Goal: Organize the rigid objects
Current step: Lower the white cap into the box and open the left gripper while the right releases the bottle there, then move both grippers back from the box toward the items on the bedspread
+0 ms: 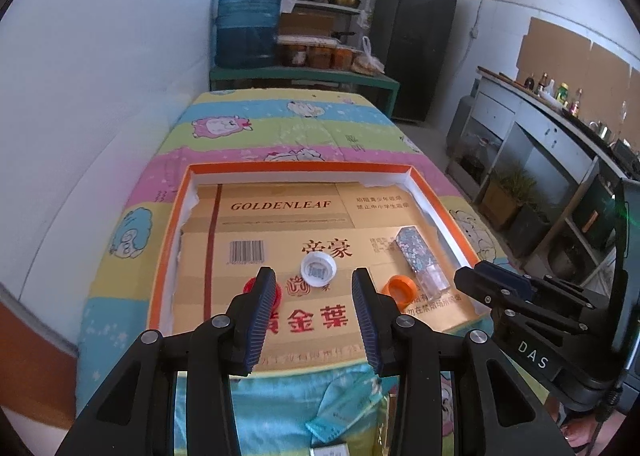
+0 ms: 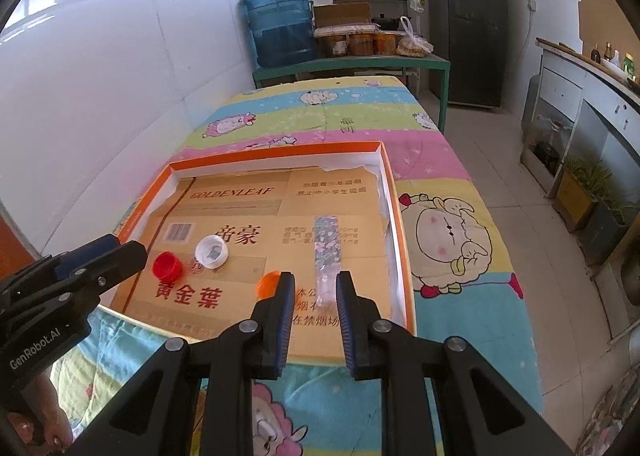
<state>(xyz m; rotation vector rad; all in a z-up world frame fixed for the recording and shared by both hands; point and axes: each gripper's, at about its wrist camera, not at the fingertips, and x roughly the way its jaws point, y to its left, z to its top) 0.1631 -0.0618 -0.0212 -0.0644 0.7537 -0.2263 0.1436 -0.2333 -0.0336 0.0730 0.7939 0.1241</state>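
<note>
An orange-rimmed tray point(image 1: 300, 167) point(image 2: 394, 192) lined with printed cardboard lies on the cartoon-print table. In it are a red cap point(image 1: 249, 287) point(image 2: 167, 266), a white cap point(image 1: 319, 266) point(image 2: 211, 251), an orange cap point(image 1: 398, 289) point(image 2: 268, 283) and a floral-patterned clear bottle point(image 1: 420, 258) point(image 2: 327, 244) lying flat. My left gripper point(image 1: 313, 276) point(image 2: 132, 248) hovers over the tray's near edge, open and empty, with the white cap beyond its tips. Beside the bottle's near end hangs my right gripper point(image 2: 315, 278) point(image 1: 466, 276), closed to a narrow gap and holding nothing.
A blue water jug point(image 1: 248, 24) and jars stand on a green bench behind the table, with shelves and a dark fridge point(image 1: 416, 36) beyond. A counter with bottles point(image 1: 560, 128) runs along the right. A teal packet point(image 1: 326, 426) lies below the near table edge.
</note>
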